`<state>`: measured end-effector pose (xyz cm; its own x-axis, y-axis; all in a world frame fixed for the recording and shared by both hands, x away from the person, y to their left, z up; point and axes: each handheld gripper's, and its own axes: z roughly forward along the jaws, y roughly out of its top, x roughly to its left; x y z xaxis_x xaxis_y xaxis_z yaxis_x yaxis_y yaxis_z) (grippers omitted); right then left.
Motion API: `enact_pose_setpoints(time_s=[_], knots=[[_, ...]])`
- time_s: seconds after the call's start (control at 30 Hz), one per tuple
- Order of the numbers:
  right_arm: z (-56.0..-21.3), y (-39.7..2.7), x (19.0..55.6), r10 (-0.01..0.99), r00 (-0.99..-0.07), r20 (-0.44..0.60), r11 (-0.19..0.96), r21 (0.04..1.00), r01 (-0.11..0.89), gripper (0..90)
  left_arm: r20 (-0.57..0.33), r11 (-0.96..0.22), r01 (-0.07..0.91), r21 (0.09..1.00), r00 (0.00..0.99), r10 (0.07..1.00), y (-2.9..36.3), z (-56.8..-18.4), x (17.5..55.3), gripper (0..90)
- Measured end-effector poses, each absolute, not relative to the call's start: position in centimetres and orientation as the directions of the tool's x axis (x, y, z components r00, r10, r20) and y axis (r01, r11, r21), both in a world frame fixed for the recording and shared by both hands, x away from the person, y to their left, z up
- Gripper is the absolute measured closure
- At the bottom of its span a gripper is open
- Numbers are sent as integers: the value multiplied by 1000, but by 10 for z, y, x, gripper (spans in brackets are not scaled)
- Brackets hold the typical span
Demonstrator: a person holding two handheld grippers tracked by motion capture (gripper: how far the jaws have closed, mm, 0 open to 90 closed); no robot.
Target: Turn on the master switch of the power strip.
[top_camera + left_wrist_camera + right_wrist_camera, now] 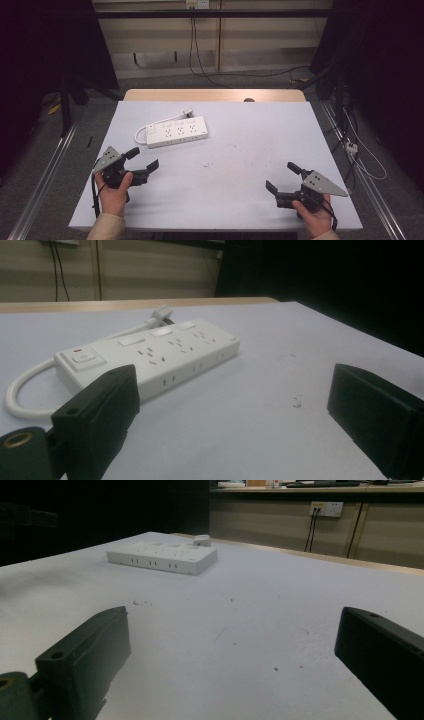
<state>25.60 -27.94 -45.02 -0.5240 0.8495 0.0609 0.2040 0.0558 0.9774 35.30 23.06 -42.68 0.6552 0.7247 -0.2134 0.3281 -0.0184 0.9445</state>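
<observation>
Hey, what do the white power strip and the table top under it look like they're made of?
Power strip: likely hard plastic, smooth semi-gloss white casing with moulded sockets. Table top: a matte pale grey sheet or laminate, lightly scuffed; a wood-look edge shows at the far side.

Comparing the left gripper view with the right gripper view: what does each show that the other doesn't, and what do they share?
Left gripper view: the power strip's switch with its red light, the top sockets, and the looped white cord.

Right gripper view: a wall outlet with cables plugged in, and the strip farther off, seen side-on.

Both: the strip lying on the white table, and each tool's own black jaws standing wide apart with nothing between them.
</observation>
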Motion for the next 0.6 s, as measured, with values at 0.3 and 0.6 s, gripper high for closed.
enact_pose_setpoints(time_s=[0.3,0.6], knots=[[-450,-279,256,847,-529,52,65,978,200,10,-196,-32,328,944,639,744,231,-421,364,81],[-449,-280,255,850,-524,51,61,979,195,11,-188,-46,333,942,636,748,228,-421,373,95]])
